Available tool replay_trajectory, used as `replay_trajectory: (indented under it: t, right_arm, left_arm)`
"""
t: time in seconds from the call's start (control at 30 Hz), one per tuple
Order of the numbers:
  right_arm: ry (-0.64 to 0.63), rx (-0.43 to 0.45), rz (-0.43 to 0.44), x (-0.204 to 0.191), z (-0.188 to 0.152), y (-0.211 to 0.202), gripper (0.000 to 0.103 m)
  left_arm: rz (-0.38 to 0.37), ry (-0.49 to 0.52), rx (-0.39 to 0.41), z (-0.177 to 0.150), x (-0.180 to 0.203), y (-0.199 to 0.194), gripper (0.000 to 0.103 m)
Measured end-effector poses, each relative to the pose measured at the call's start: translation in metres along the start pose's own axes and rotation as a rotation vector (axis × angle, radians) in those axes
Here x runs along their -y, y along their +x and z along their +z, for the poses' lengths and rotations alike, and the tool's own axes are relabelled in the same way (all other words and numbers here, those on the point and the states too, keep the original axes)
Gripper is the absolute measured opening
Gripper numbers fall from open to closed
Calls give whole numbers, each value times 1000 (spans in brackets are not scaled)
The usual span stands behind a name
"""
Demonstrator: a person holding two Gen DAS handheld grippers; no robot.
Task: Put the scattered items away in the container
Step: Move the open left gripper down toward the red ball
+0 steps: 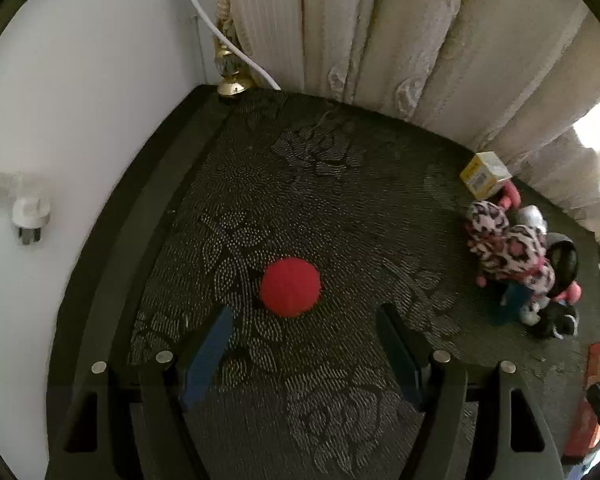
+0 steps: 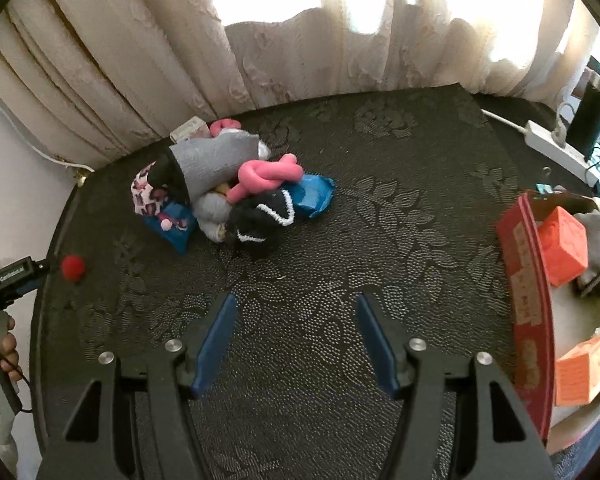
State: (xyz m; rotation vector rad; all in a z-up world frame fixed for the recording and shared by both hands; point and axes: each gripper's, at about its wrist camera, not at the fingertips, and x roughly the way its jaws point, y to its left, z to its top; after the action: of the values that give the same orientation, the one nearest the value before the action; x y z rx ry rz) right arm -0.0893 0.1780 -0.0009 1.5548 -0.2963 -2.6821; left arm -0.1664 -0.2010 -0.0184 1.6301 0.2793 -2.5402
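The left hand-held gripper (image 1: pixel 304 316) hangs spread just short of the red ball (image 1: pixel 290 286) on the counter (image 1: pixel 340 184). Only the right view shows the red box (image 2: pixel 528 300); the right hand-held gripper (image 2: pixel 295 304) is spread, empty.

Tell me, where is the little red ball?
The red ball sits alone on the dark tablecloth, just ahead of the left hand-held gripper, near the table's left edge.

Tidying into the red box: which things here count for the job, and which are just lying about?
For the job:
red pompom ball
pile of soft items
small yellow box
red container, orange boxes already inside
left gripper, open just short of the ball
right gripper, open, empty

Just lying about:
power strip
wall plug
curtain
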Motion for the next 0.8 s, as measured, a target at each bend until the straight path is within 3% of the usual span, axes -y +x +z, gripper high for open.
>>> replay_trajectory:
  t: [0.8]
  right_arm:
    - [-17,-68,7,-15,17,54,66]
  left_arm:
    - [63,29,-56,21,-4,65,76]
